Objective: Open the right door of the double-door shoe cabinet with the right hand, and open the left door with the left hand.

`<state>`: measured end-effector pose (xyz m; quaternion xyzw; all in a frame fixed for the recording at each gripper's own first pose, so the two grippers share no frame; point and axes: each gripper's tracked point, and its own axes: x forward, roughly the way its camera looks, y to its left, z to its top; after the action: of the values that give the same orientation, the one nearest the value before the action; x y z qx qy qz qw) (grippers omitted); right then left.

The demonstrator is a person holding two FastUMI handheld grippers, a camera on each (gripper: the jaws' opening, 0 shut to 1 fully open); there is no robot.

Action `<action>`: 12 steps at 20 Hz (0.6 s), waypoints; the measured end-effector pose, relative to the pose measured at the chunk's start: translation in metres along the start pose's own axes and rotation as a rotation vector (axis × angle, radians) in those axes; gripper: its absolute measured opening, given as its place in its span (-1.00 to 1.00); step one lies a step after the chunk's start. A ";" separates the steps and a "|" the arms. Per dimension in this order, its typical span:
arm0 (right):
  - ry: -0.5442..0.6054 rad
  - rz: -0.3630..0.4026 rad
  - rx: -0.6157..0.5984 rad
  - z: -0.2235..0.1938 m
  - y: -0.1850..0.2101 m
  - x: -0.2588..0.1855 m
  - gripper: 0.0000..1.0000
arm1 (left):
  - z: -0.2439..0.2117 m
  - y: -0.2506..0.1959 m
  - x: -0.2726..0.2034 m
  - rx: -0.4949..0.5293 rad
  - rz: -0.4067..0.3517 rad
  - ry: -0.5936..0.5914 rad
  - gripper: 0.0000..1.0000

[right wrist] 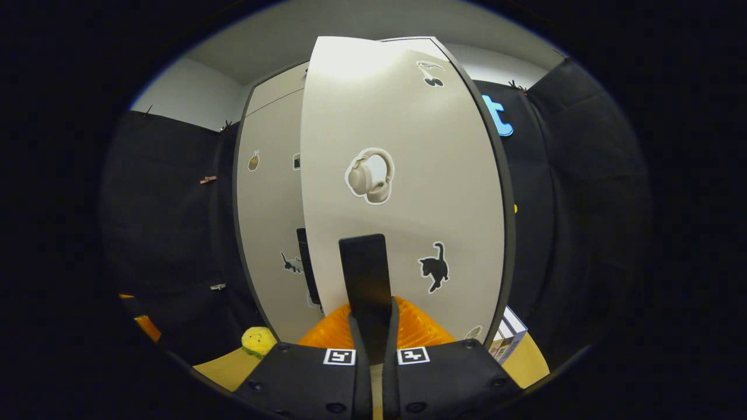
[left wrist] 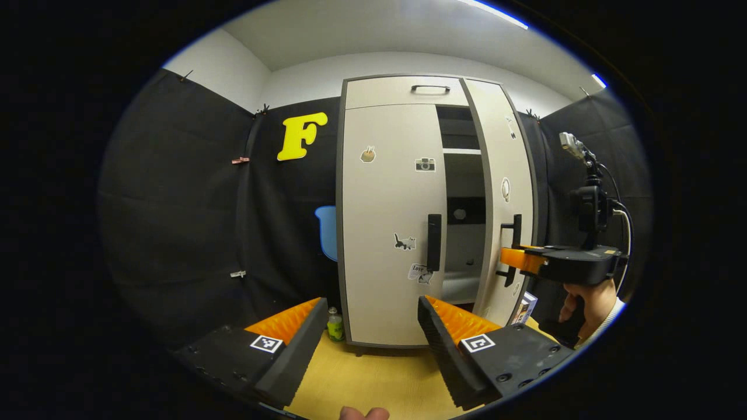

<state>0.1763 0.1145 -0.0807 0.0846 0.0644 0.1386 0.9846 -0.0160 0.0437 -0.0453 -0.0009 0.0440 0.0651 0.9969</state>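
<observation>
Both pads (right wrist: 362,326) clamping right door handle (right wrist: 365,274)

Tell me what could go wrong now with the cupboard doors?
1. The right gripper is pinching the right door's handle, and that right door is only partly open. If the pinch slips while pulling, the door may stop short.
2. The left gripper is open and still away from the left door's handle. The left door looks shut, so a badly aimed reach might bump the panel instead.
</observation>
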 end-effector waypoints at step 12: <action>0.016 -0.059 -0.024 0.005 -0.028 -0.024 -0.79 | 0.005 -0.064 0.009 0.016 -0.104 -0.012 0.90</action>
<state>0.1615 0.0805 -0.0789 0.0696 0.0732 0.1111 0.9887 0.0014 -0.0182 -0.0413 0.0054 0.0386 0.0131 0.9992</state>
